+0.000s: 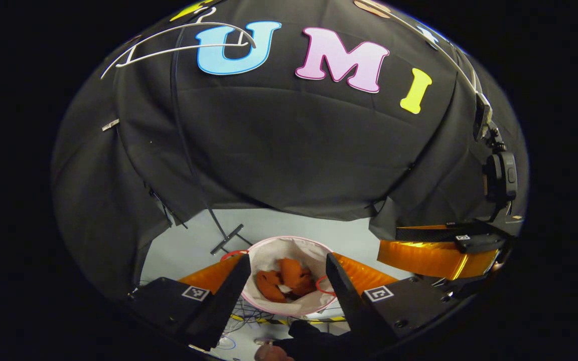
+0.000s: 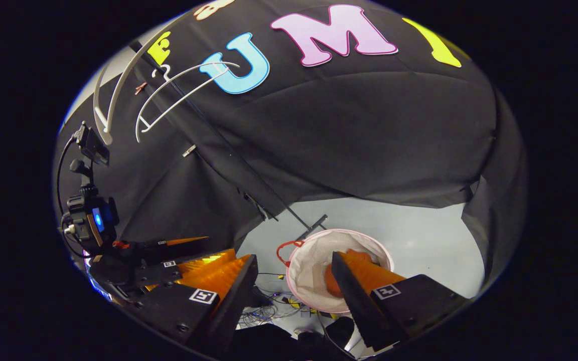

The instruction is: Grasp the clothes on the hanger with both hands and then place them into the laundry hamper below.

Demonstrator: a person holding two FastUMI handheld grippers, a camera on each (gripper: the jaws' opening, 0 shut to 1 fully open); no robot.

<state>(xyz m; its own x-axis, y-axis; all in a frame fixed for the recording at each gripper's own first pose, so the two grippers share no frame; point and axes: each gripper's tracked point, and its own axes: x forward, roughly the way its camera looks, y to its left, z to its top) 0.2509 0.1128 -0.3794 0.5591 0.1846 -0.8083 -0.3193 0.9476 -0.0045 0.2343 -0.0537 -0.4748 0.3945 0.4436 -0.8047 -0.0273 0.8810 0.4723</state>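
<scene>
Orange clothes (image 1: 284, 285) lie crumpled inside the white laundry hamper (image 1: 279, 250) with a pink rim, on the floor below. My left gripper (image 1: 286, 281) hangs open above it, with the hamper showing between its fingers and nothing held. In the right gripper view, my right gripper (image 2: 294, 281) is also open and holds nothing. Its right finger covers part of the hamper (image 2: 309, 265) and most of the clothes (image 2: 329, 286). A bare white hanger (image 1: 178, 45) hangs high at the upper left, and the hanger (image 2: 178, 95) looks just as bare in the right gripper view.
The right gripper (image 1: 434, 253) is close on the right in the left gripper view, and the left gripper (image 2: 203, 258) is close on the left in the right one. Loose cables (image 2: 264, 313) and striped tape lie on the pale floor. A hand (image 1: 269, 353) is at the bottom edge.
</scene>
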